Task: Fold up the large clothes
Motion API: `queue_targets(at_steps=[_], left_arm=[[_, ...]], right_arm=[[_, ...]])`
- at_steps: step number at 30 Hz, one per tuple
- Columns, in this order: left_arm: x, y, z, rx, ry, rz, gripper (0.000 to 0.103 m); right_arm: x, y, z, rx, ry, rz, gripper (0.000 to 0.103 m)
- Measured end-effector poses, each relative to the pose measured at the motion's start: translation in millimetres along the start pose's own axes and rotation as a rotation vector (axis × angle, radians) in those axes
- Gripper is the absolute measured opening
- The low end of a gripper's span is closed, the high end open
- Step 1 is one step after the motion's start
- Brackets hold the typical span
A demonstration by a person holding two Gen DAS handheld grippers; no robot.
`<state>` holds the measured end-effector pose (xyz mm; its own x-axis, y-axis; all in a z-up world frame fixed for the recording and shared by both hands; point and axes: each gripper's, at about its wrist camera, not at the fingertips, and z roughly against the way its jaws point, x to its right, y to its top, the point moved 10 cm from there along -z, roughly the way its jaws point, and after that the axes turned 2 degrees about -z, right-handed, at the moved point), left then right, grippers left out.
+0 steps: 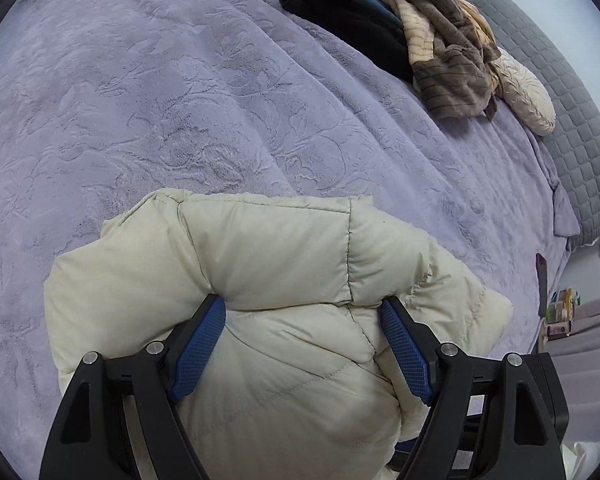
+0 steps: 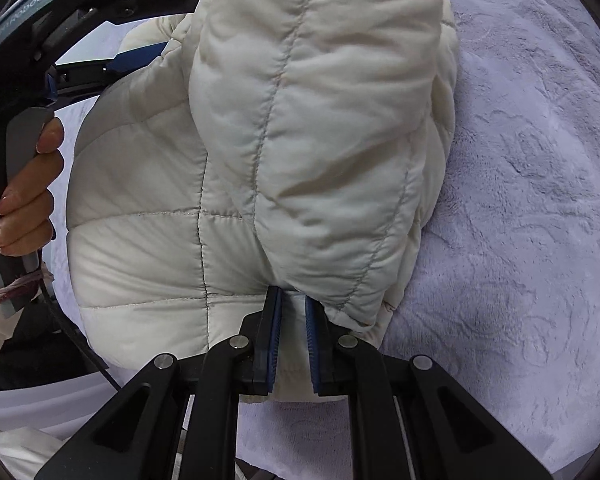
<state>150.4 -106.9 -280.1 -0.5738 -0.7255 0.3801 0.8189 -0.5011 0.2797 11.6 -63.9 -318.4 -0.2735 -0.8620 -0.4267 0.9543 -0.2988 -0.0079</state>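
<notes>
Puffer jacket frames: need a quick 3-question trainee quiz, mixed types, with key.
1. True or false: the right gripper is shut on a thin fold of the cream puffer jacket.
2. Multiple choice: how does the left gripper hold the jacket? A) pinching a flat edge B) jaws set wide around a thick bundle C) not touching it
3. Short answer: what lies at the far end of the lilac bedspread?

Key:
1. True.
2. B.
3. A pile of other clothes: dark items and a brown and beige fleece.
</notes>
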Motion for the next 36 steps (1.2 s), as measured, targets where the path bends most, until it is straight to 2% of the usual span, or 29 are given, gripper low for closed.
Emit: queue_targets(at_steps=[10, 18, 30, 33, 35, 36], left_arm=[[0, 1, 5, 0.001, 0.04, -0.006, 0.081], [2, -3, 36, 0.032, 0.076, 0.009, 0.081], [-6, -54, 109, 0.064, 0.135, 0.066, 0.081], [-10, -71, 124, 0.057, 0.166, 0.078, 0.081], [-12, -82, 134, 0.051, 0.174, 0.101, 0.081], [-14, -87, 139, 0.049, 0.179, 0.114, 0.081]], right_arm=[[8, 15, 11, -0.017, 0.026, -0.023, 0.011], [19, 21, 18, -0.032, 0.049, -0.044, 0.015], [14, 29, 50, -0.026, 0.041, -0.027, 0.017], [8, 30, 64, -0.007, 0.025, -0.018, 0.027], [6, 32, 75, 0.01, 0.01, -0.013, 0.043], [4, 31, 82, 0.019, 0.003, -0.009, 0.045]])
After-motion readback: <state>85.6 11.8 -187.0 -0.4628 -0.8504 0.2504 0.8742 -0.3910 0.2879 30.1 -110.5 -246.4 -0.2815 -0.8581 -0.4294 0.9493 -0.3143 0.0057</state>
